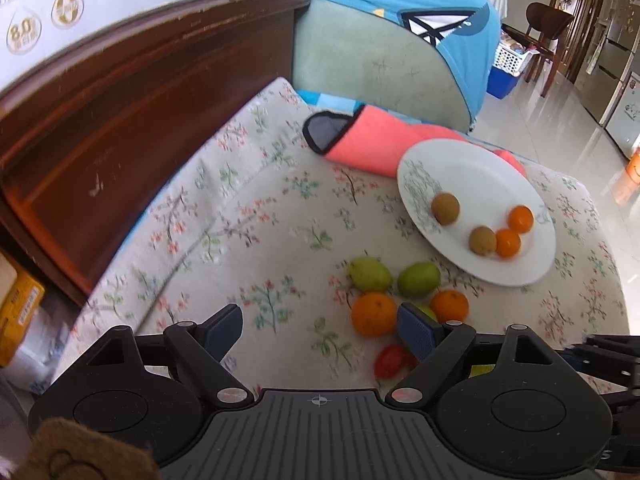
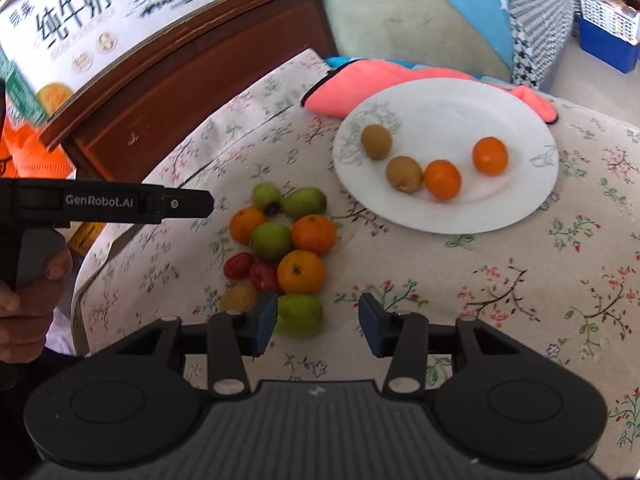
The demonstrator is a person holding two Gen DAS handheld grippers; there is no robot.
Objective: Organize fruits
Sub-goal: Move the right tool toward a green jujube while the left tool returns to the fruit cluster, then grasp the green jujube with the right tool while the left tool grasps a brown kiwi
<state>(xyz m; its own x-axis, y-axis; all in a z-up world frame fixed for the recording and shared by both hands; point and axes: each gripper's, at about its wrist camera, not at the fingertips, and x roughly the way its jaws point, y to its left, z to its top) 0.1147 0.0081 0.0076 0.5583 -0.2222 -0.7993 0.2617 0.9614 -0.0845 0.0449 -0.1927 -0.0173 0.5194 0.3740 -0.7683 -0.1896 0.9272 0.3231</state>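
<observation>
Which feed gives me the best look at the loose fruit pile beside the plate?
Right wrist view: the whole fruit pile shows, unblocked, left of the plate. In the left wrist view, the left tongs hide part of it.

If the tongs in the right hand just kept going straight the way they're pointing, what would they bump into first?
Most likely just the flowered cloth. The right tongs stand open and empty, with bare fabric between their tips. The nearest fruit, a green one, sits just beside the left tip, so it might get grazed; depth is hard to judge.

Bright daylight glares off the floor point(image 1: 560, 128); fisheye edges bend, with slight motion blur.
</observation>
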